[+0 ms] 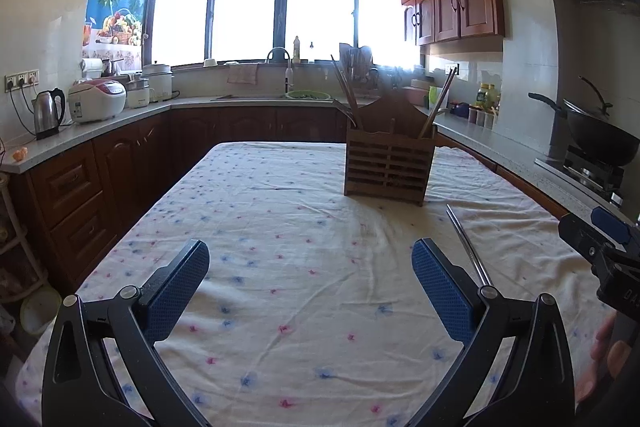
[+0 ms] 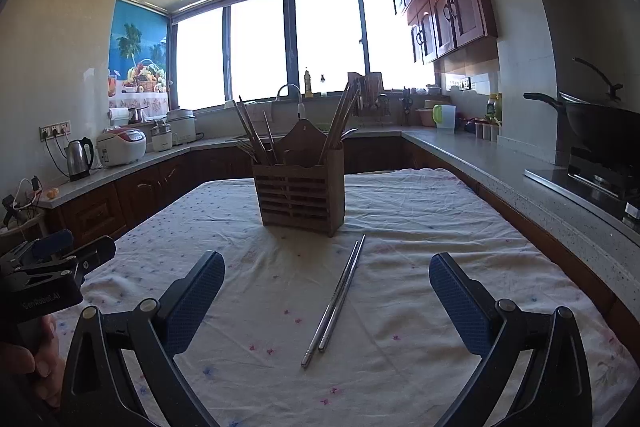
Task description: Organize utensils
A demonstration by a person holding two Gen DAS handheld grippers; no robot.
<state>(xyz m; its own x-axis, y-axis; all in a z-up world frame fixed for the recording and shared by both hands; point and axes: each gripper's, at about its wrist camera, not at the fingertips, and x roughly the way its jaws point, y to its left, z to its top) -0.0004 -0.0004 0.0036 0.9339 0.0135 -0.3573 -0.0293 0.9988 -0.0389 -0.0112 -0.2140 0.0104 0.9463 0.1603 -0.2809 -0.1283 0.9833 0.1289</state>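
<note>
Your left gripper: black angular linkage arms, round silver pivot screws at the joints, flat blue pads with a fine dimpled grid texture. Right gripper is the same build. The left unit's black body carries white "GenRobot.AI" lettering and a blue block on top, seen from the right wrist.
</note>
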